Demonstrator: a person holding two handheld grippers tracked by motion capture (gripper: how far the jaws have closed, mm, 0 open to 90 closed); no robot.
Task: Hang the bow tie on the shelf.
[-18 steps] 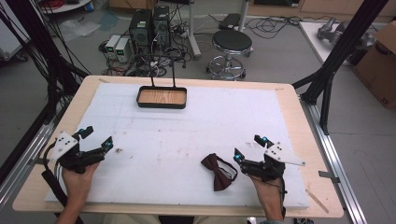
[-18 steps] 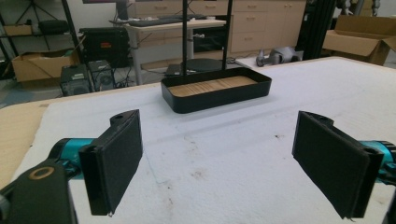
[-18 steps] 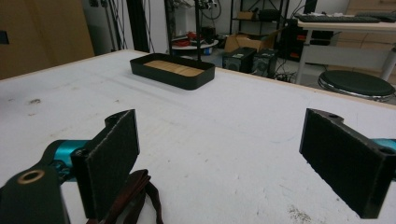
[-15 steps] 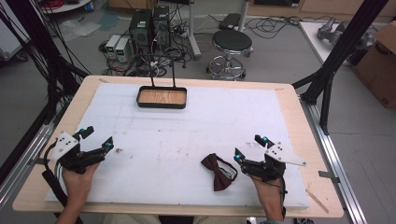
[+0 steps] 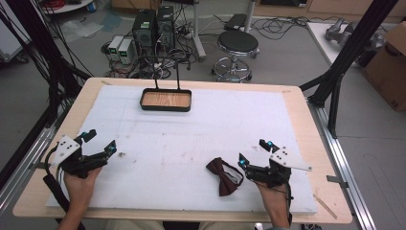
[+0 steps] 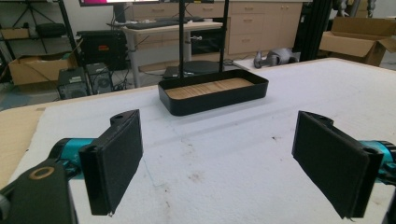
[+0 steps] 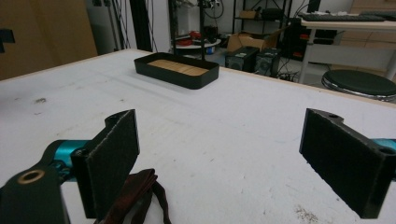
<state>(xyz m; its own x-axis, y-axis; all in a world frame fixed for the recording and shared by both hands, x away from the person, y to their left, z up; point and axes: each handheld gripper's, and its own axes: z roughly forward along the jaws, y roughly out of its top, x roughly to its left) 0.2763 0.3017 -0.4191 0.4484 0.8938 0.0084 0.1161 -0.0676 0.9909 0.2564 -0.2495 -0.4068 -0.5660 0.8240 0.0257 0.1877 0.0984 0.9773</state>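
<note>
A dark red bow tie (image 5: 223, 175) lies flat on the white mat near the front, just left of my right gripper (image 5: 253, 152). That gripper is open and its left jaw stands right beside the bow tie (image 7: 135, 198), which peeks out behind the jaw. A black tray with a wooden bottom (image 5: 165, 100) sits at the far middle of the mat (image 6: 212, 90) (image 7: 176, 69). My left gripper (image 5: 99, 140) rests open at the front left with nothing between its jaws (image 6: 219, 163).
The white mat (image 5: 201, 139) covers most of the wooden table (image 5: 316, 143). A thin black stand (image 5: 166, 72) rises behind the tray. Beyond the table are a stool (image 5: 238, 45), computer boxes and cables on the floor. Black frame posts (image 5: 344, 62) flank the table.
</note>
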